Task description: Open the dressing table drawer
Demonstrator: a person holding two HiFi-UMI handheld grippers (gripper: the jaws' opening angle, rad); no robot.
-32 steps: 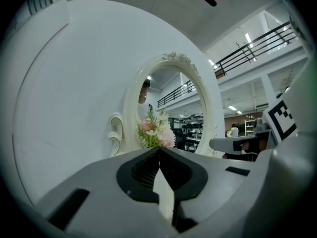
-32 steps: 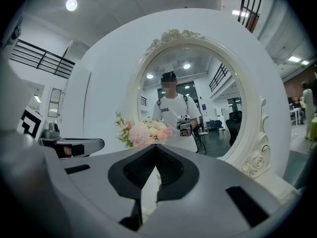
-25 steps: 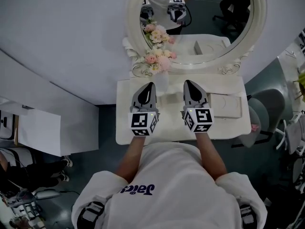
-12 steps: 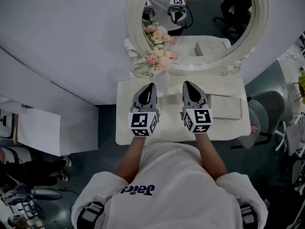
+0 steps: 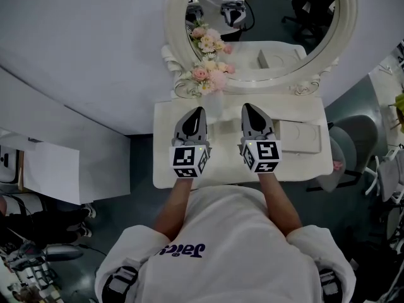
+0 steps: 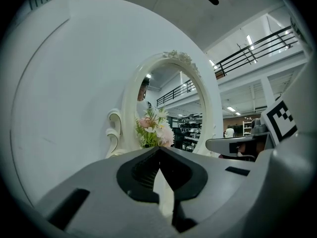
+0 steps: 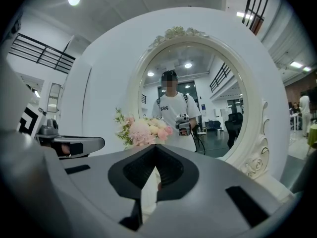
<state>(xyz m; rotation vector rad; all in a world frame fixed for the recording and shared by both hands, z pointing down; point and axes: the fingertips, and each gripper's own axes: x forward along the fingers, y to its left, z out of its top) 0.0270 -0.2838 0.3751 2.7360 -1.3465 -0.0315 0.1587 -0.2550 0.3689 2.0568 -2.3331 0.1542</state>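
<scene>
Left tongs (image 5: 199, 112) and right tongs (image 5: 248, 108) both sit pressed together, holding nothing, over the dressing table (image 5: 303, 172).

Grippers: 2, i.e. left gripper (image 5: 199, 113) & right gripper (image 5: 249, 108). Dressing table (image 5: 165, 163): 1. Oval mirror (image 5: 284, 36): 1, at table's 12 o'clock. Flower bouquet (image 5: 208, 77): 1, approx. 11 o'clock on tabletop. Flat white box (image 5: 303, 141): 1, at right gripper's 3 o'clock. Grey chair (image 5: 344, 163): 1, at table's 3 o'clock.
</scene>
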